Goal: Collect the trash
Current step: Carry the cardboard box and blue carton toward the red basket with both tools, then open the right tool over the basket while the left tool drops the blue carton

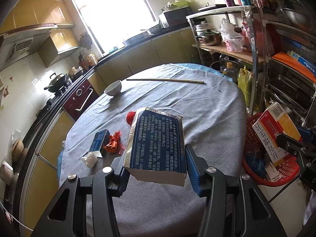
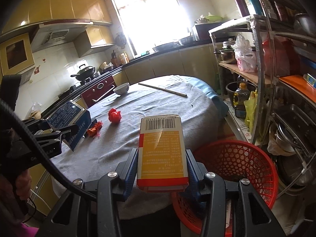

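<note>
My left gripper (image 1: 156, 167) is shut on a dark blue carton with a foil edge (image 1: 158, 144), held above the grey-clothed round table (image 1: 207, 110). It also shows in the right wrist view (image 2: 69, 122). My right gripper (image 2: 162, 169) is shut on an orange and red box with a barcode (image 2: 162, 148), held at the table's right edge beside the red mesh basket (image 2: 237, 158). That box shows in the left wrist view (image 1: 276, 132) above the basket (image 1: 254, 130). On the table lie a small blue box (image 1: 99, 142), a red-orange wrapper (image 1: 113, 143), a white crumpled paper (image 1: 89, 159) and a red crumpled ball (image 2: 114, 115).
A white bowl (image 1: 113, 87) and a long chopstick (image 1: 165, 80) lie at the table's far side. A metal shelf rack (image 2: 272, 79) with pots, bags and bottles stands to the right. Kitchen counter and stove (image 2: 85, 73) run along the left and back.
</note>
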Tool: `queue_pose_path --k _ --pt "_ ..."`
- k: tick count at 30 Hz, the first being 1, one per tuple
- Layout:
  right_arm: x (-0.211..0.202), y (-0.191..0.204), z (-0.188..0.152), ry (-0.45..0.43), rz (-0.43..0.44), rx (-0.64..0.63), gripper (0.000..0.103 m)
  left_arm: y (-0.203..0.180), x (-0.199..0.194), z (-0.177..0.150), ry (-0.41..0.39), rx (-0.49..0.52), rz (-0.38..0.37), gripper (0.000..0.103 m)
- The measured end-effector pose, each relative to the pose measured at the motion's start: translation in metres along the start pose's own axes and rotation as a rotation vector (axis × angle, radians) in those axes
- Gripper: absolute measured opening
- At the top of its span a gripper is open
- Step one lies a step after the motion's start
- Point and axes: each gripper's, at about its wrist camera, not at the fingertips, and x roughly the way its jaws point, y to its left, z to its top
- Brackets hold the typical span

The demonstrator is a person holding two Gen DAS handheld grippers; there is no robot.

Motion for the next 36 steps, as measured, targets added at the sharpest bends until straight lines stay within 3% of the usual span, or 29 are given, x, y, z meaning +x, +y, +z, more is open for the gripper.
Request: queue_pose_path --k 8,21,33,36 --pt "-0.003 -0.019 -0.004 0.008 -0.028 0.046 0.049 -0.021 0.001 0.007 -0.004 0.051 -0.024 0.053" --pt "-0.006 -0.066 -0.019 0.031 -0.101 0.143 0.049 -0.07 0.012 0.017 0.016 0.138 -0.136 0.053" --pt "-0.005 -0.126 -0.04 0.078 -0.19 0.291 0.049 -0.141 0.045 0.03 0.125 0.205 -0.41 0.054" --pt "-0.003 -0.136 -0.045 0.1 -0.186 0.332 0.051 -0.153 0.05 0.031 0.151 0.216 -0.443 0.054"
